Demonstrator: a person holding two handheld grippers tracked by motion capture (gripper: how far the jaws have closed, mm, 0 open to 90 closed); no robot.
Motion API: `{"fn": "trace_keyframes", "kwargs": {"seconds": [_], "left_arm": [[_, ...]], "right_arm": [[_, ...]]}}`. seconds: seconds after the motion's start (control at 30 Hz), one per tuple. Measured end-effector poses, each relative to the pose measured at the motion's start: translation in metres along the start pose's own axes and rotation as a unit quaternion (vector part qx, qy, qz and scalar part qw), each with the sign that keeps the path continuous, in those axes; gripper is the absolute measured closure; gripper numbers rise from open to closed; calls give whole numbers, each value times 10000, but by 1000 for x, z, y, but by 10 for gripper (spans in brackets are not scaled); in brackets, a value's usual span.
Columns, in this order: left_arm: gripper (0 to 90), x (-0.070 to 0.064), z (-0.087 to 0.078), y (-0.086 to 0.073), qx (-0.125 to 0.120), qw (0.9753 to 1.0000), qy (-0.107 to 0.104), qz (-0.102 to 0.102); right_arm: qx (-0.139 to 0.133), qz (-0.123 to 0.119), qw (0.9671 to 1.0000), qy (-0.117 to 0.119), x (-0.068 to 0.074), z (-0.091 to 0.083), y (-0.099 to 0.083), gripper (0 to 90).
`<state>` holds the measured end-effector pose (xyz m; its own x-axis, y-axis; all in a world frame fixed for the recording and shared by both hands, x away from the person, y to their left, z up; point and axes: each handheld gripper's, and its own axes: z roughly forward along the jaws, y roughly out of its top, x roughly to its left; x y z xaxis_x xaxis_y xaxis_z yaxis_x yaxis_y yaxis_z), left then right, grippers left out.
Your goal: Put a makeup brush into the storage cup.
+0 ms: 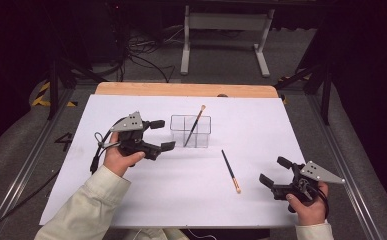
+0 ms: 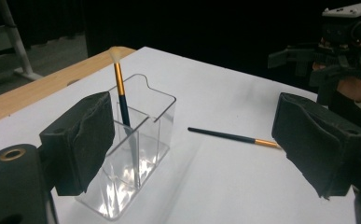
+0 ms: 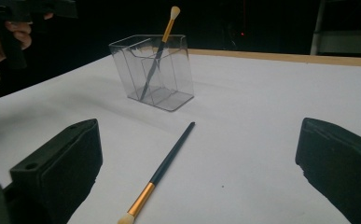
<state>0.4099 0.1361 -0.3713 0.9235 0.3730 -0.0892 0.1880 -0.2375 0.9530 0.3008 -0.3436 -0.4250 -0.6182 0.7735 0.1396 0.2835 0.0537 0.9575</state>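
A clear plastic holder (image 1: 190,131) (image 2: 131,154) (image 3: 154,71) with compartments stands mid-table. One makeup brush (image 1: 195,125) (image 2: 120,93) (image 3: 162,42) leans inside it, bristles up. A second brush (image 1: 230,171) (image 2: 234,137) (image 3: 162,169), dark handle with a gold ferrule, lies flat on the white sheet to the holder's right. My left gripper (image 1: 161,136) (image 2: 192,144) is open just left of the holder, nothing between its jaws. My right gripper (image 1: 275,171) (image 3: 199,172) is open near the front right, its jaws pointing toward the lying brush and apart from it.
The white sheet (image 1: 131,200) covers the wooden table (image 1: 181,89), whose bare edge shows at the back. A white metal stand (image 1: 226,35) and cables lie on the floor beyond. Dark rails (image 1: 26,165) run along both table sides.
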Motion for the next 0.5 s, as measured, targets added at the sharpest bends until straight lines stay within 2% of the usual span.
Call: {"fn": "trace_keyframes", "kwargs": {"seconds": [0.27,0.37,0.5], "left_arm": [[135,-5,-7,-3,116,9999,-6,16],[124,-7,-9,-5,123,9999,-14,-59],[119,-6,-17,-11,77,9999,-27,-140]], "right_arm": [[293,-84,9995,-81,6,3,10,26],[465,-195,9987,-116,10,7,16,49],[493,-242,9984,-104,13,10,21,73]]}}
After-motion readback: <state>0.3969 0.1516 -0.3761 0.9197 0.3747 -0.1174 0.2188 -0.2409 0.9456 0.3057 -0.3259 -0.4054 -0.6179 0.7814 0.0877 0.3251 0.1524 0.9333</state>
